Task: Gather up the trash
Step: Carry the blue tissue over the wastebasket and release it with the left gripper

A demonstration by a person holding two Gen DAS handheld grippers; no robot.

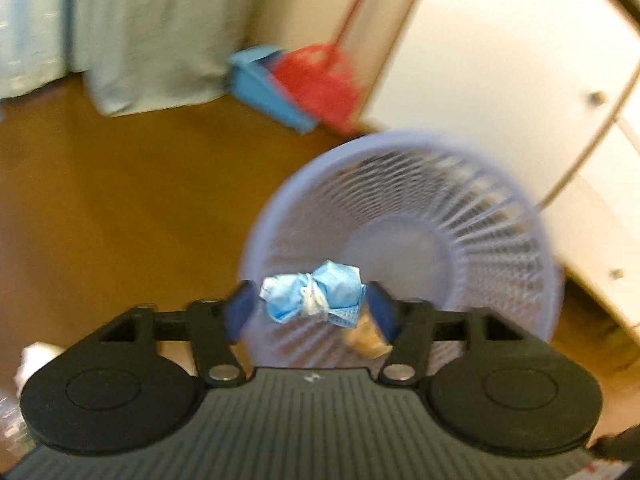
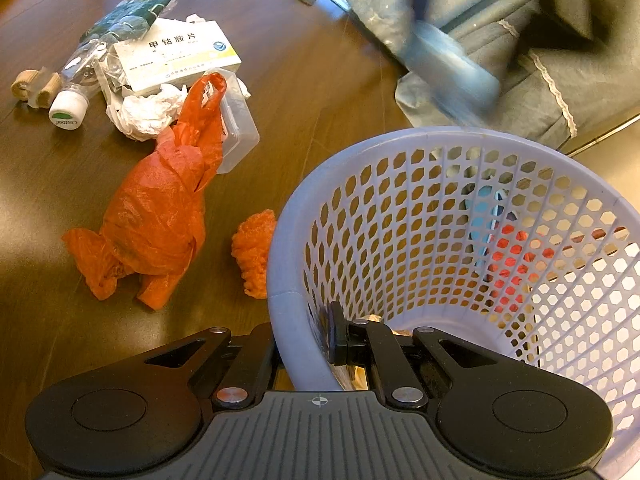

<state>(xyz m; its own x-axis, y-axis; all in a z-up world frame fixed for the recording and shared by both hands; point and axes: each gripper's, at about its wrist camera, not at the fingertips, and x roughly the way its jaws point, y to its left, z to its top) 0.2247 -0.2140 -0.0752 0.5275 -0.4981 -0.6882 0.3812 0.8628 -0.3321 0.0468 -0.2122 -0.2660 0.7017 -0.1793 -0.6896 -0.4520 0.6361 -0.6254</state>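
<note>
A crumpled blue face mask tied with white straps sits between the blue pads of my left gripper, which is shut on it above the lavender mesh basket. A beige scrap lies inside the basket. My right gripper is shut on the near wall of the basket, one finger outside and one inside. On the brown floor to the left lie an orange plastic bag, an orange net ball, a clear plastic box, white tissue, a medicine box and a plastic bottle.
A blue dustpan and red broom lean at the wall behind the basket, beside a white cabinet. Pale curtains hang at the left. Grey-blue bedding lies beyond the basket. Beige tape rolls sit far left.
</note>
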